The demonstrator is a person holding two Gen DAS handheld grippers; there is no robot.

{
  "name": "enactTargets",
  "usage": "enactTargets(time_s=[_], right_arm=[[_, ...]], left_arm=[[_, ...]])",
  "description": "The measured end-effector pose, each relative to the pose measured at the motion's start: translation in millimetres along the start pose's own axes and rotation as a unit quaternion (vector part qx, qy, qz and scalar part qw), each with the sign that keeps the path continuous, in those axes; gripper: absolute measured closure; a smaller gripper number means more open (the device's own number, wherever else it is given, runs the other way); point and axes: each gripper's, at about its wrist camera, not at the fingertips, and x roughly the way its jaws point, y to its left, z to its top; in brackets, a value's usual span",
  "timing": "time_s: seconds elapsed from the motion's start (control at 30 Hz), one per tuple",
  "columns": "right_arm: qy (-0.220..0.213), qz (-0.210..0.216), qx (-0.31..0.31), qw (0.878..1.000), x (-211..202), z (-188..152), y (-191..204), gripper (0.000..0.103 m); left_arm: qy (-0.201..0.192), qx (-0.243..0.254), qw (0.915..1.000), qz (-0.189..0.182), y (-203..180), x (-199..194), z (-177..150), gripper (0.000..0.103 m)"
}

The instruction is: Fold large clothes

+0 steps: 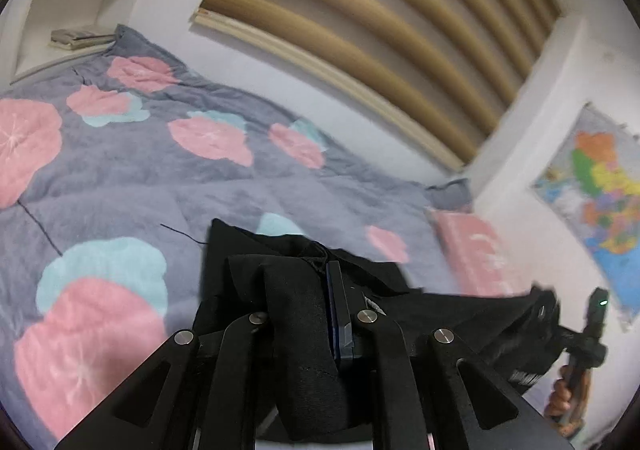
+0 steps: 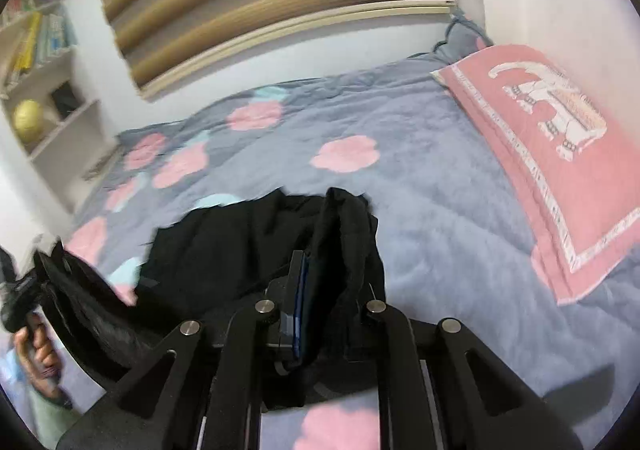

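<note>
A black garment (image 1: 256, 270) hangs lifted above the bed, stretched between both grippers. My left gripper (image 1: 320, 282) is shut on one bunched edge of it, cloth draped over the fingers. The garment runs right toward the other gripper (image 1: 588, 334), held by a hand at the frame's right edge. In the right wrist view my right gripper (image 2: 316, 258) is shut on another bunched edge of the black garment (image 2: 224, 246). The cloth sags to the left toward the left gripper (image 2: 24, 290) and the hand holding it. The fingertips are hidden under fabric in both views.
The bed carries a grey quilt with pink and blue flowers (image 1: 160, 178). A pink pillow with an elephant print (image 2: 552, 154) lies at the right, against the wall. White shelves with books (image 2: 44, 50) stand at the left. A map (image 1: 600, 202) hangs on the wall.
</note>
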Motion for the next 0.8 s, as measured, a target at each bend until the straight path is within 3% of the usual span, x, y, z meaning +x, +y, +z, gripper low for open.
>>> enactTargets(time_s=[0.2, 0.33, 0.43, 0.53, 0.67, 0.73, 0.8], right_arm=[[0.058, -0.043, 0.003, 0.997, 106, 10, -8, 0.086], [0.135, -0.06, 0.03, 0.989, 186, -6, -28, 0.087], [0.159, -0.079, 0.024, 0.984, 228, -27, -33, 0.087], [0.135, -0.096, -0.007, 0.986, 233, -36, -26, 0.086], [0.136, -0.086, -0.028, 0.987, 220, -32, -23, 0.082], [0.127, -0.057, -0.03, 0.99, 194, -26, -25, 0.078], [0.107, -0.037, -0.034, 0.993, 163, -22, -30, 0.067]], left_arm=[[0.078, 0.002, 0.9945, 0.069, 21, 102, -6, 0.087], [0.176, -0.013, 0.9783, 0.109, 44, 169, -30, 0.084], [0.173, 0.021, 0.978, 0.116, 45, 186, -40, 0.084], [0.167, 0.057, 0.9769, 0.121, 40, 187, -44, 0.083], [0.139, 0.09, 0.9827, 0.084, 34, 155, -41, 0.083], [0.11, 0.106, 0.9879, 0.026, 29, 119, -36, 0.077], [0.085, 0.108, 0.9895, -0.044, 30, 76, -28, 0.063]])
